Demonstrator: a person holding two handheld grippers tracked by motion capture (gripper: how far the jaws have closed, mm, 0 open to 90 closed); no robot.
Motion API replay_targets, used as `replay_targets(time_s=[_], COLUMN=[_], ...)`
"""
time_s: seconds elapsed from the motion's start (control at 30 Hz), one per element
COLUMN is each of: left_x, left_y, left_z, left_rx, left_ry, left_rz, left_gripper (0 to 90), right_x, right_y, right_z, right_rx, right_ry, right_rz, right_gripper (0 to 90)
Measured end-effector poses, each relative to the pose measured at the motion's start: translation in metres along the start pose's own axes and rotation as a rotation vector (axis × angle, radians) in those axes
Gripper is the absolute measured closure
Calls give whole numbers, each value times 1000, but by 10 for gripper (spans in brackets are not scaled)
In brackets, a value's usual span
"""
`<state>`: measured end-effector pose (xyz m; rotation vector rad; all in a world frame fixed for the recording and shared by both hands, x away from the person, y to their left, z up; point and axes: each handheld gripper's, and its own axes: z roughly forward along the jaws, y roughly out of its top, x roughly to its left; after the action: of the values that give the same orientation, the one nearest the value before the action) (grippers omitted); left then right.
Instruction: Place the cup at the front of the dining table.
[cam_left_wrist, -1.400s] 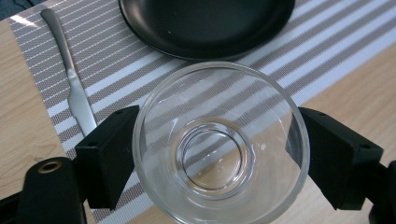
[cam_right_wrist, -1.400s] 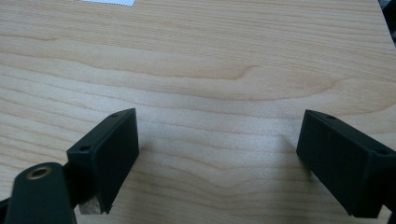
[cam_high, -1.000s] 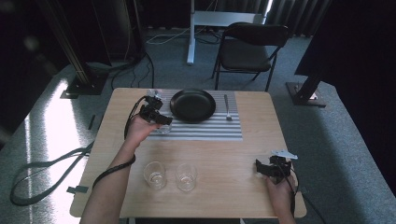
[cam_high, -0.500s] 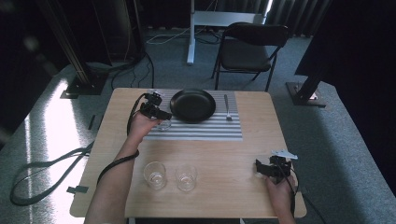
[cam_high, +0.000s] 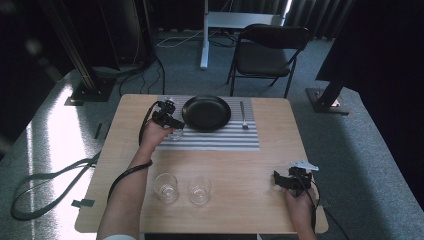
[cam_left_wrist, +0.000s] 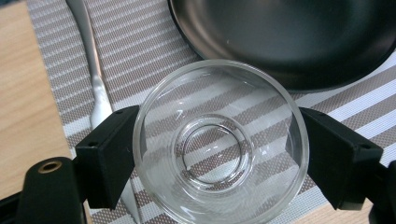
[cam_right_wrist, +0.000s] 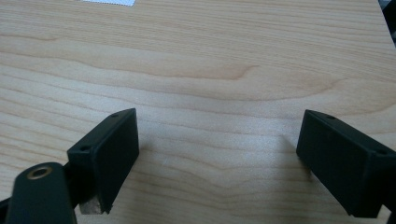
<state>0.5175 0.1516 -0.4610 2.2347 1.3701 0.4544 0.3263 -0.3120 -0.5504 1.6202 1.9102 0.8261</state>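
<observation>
In the high view, two forearms enter from the bottom edge. At lower right, the right gripper (cam_high: 278, 179) rests on the bare table (cam_high: 260, 165), well apart from everything else. In the right gripper view its jaws stand wide apart over plain wood, with nothing between them.

At lower centre of the high view, two empty glasses stand side by side near the front edge: the left tumbler (cam_high: 166, 187) and the right tumbler (cam_high: 199, 189), close together but not touching.

Further up, at upper left of the table, the left gripper (cam_high: 176, 131) sits over the left end of the striped mat (cam_high: 220, 140). It holds a third glass (cam_high: 174, 134). In the left gripper view this glass (cam_left_wrist: 220, 142) fills the centre of the frame, seen from above through its open mouth, and both jaws press against its sides, one at left and one at right. The mat's stripes show through the base; whether the glass touches the mat cannot be told.

In the same view, a spoon (cam_left_wrist: 95, 84) lies on the mat at left, running under the left jaw. The black plate (cam_left_wrist: 289, 37) occupies the upper right, just beside the glass rim.

In the high view, the plate (cam_high: 206, 113) sits at the mat's centre, with a fork (cam_high: 243, 116) to its right. Beyond the table stands a black chair (cam_high: 265, 52).
</observation>
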Motion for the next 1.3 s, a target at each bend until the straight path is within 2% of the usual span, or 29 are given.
replay_targets(time_s=[0.07, 0.13, 0.17, 0.23, 0.27, 0.3, 0.4, 0.6, 0.73, 0.77, 1.3], left_x=[-1, -2, -3, -3, 0, 1, 2, 1, 1, 1, 5], left_y=[-1, -5, -6, -6, -6, -6, -6, -8, -10, -10, -25], left_z=[1, 1, 1, 1, 1, 0, -1, -1, -2, -2, -6], left_rx=[-21, -52, -58, -58, -51, -45, -35, -37, -14, -9, -35], left_ry=[5, 11, 18, 18, 7, -5, -14, -6, 7, 0, -17], left_rz=[8, 42, 42, 42, 13, 4, 17, 15, 31, 30, 18], left_gripper=[180, 178, 177, 176, 176, 175, 174, 174, 158, 152, 151], right_x=[0, 0, 0, 0, 0, 0, 0, 0, 0, 0, 0], right_y=[0, 0, 0, 0, 0, 0, 0, 0, 0, 0, 0], right_z=[0, 0, 0, 0, 0, 0, 0, 0, 0, 0, 0], right_rx=[0, 0, 0, 0, 0, 0, 0, 0, 0, 0, 0], right_ry=[0, 0, 0, 0, 0, 0, 0, 0, 0, 0, 0], right_rz=[0, 0, 0, 0, 0, 0, -1, -1, 0, 0, -1], right_gripper=[124, 125, 125, 125, 125, 125, 124, 125, 125, 125, 125])
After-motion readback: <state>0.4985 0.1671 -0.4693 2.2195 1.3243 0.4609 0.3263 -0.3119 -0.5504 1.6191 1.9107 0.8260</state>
